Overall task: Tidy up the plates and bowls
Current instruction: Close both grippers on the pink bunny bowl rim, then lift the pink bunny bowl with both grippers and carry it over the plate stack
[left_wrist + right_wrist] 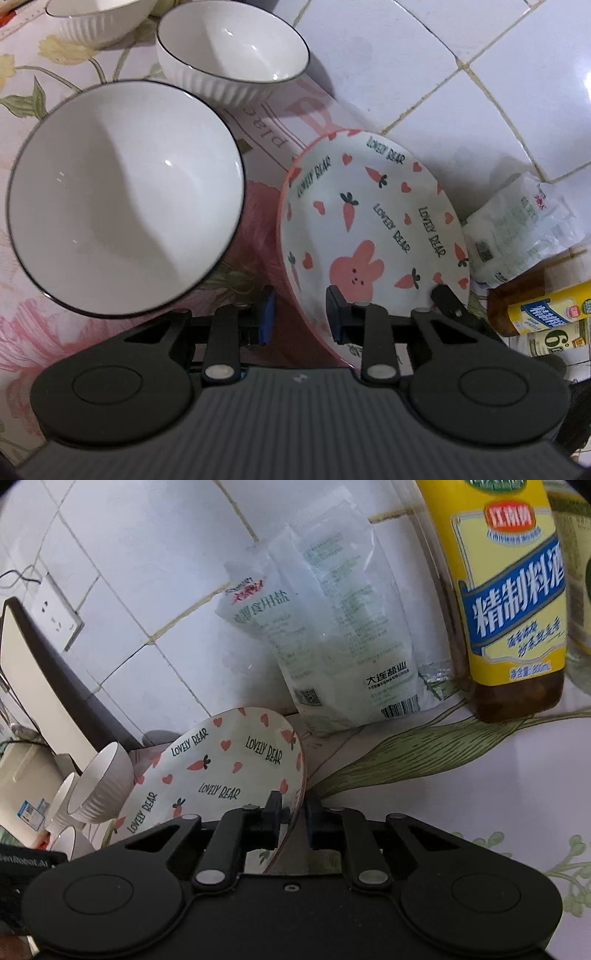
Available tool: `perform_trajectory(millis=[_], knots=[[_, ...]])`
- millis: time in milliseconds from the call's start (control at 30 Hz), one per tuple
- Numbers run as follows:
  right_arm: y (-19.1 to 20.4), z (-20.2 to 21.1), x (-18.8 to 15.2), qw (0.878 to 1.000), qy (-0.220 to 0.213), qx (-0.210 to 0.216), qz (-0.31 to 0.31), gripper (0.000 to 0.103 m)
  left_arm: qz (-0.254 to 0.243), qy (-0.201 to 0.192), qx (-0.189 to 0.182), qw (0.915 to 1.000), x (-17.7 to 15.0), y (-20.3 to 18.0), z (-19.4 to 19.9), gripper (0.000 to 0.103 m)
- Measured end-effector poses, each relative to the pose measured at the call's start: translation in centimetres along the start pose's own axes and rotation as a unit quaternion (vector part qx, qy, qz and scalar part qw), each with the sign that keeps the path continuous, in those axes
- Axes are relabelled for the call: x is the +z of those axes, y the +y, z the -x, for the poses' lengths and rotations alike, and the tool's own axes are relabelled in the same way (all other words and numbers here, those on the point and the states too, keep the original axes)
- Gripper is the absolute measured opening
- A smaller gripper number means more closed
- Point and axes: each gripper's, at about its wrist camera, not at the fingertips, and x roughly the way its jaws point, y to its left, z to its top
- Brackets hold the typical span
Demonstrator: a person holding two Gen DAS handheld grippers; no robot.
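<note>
A white plate with pink hearts, carrots and a bunny [373,236] stands tilted on edge. My right gripper [295,816] is shut on its rim [221,768]; its black tip shows in the left wrist view [448,299]. My left gripper [301,314] is open, its jaws either side of the plate's near rim, not closed on it. A large white bowl with a dark rim [125,199] sits to the left, close to the left finger. Two ribbed white bowls [232,51] [99,18] stand behind it. White bowls also show in the right wrist view [99,779].
A flowered tablecloth [44,325] covers the table. A white tiled wall [424,55] is behind. A salt bag [332,635] leans on the wall beside a yellow-labelled bottle [509,590]. A wall socket [55,613] and a dark-edged appliance [48,686] are at left.
</note>
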Motion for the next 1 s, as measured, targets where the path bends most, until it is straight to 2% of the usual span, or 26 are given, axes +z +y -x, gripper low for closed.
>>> perform_trajectory(millis=[100,267,500,633,800,900,1000], knots=[[0.1,-0.5,0.0,1.000,-0.001,0.006,-0.002,0.017,-0.022,0.003,-0.007,0.9997,-0.4,-0.6,-0.1,0.020],[-1.1,-0.2,0.2,0.998,0.008,0.030,-0.045,0.013,-0.058,-0.004,0.011,0.9983,-0.8,-1.4,-0.3,0.021],[-0.3,1.1,-0.3,0.997,0.018,0.043,-0.053,0.016,-0.089,-0.023,0.024,0.9955,-0.6,-1.1,0.7,0.021],[1.0,1.7,-0.6,0.999,0.030,0.031,-0.021,0.018,-0.094,-0.032,0.033,0.9945,-0.9,-0.9,1.0,0.021],[1.2,2.5,-0.7,0.999,0.031,0.029,-0.020,0.019,-0.111,-0.032,0.024,0.9930,-1.2,-1.0,1.7,0.021],[2.1,3.1,-0.5,0.999,0.041,0.011,0.015,0.020,-0.140,-0.037,0.024,0.9893,-1.7,-1.4,2.2,0.021],[2.5,3.7,-0.5,0.999,0.041,0.004,0.019,0.021,-0.166,-0.041,0.030,0.9848,-2.1,-1.9,3.0,0.021]])
